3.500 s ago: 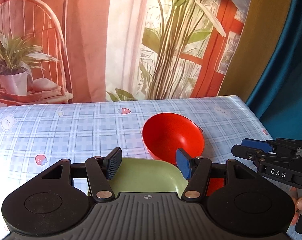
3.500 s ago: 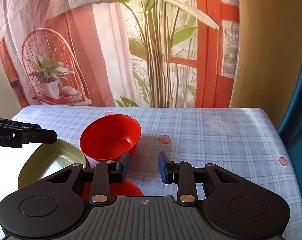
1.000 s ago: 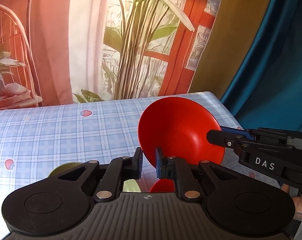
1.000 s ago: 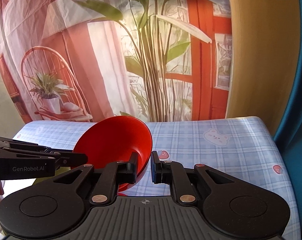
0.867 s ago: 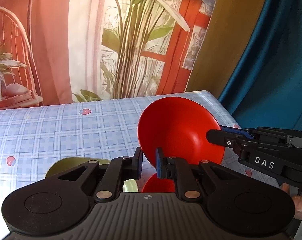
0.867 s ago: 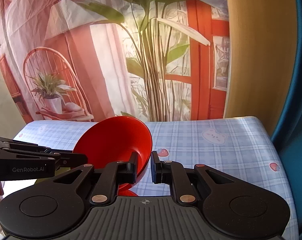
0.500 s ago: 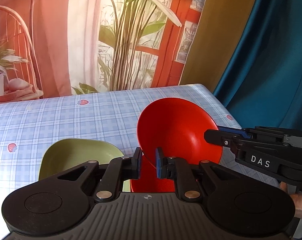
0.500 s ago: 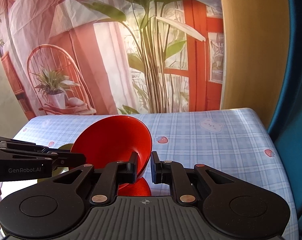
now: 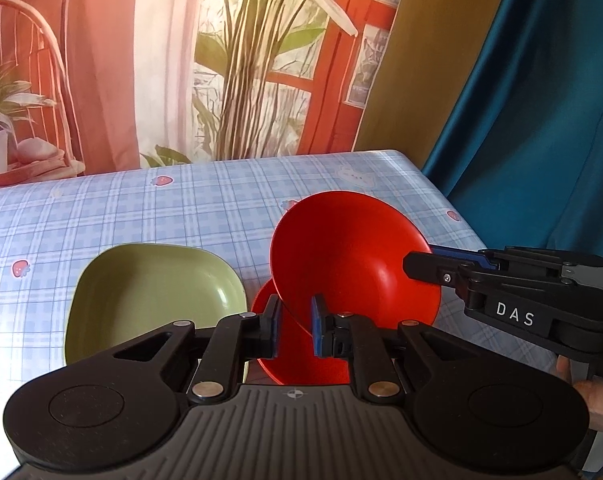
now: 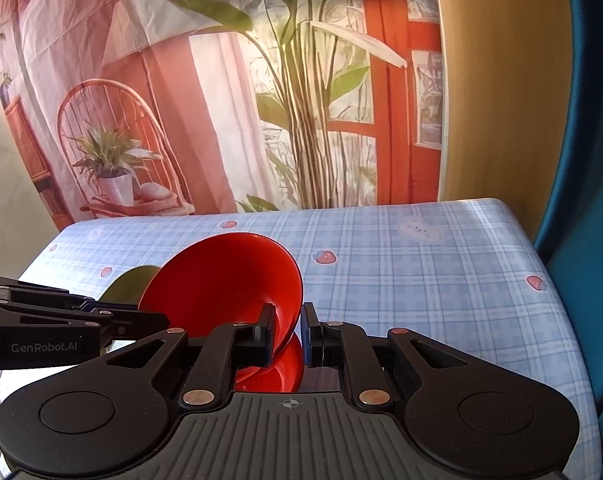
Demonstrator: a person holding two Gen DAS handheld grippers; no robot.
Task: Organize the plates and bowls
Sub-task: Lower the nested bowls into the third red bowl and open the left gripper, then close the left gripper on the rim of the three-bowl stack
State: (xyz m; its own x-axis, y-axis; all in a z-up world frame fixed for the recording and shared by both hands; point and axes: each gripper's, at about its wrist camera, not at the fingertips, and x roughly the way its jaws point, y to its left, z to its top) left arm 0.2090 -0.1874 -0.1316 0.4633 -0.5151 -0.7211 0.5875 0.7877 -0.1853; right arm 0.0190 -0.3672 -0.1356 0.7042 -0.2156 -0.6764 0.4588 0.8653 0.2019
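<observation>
My left gripper and right gripper both clenched on rim of tilted red bowl, held above red plate beside green dish on checked table; uneven pull risks bowl twisting, slipping onto plate

Staged home set: printed backdrop, checked tablecloth, blue curtain
</observation>
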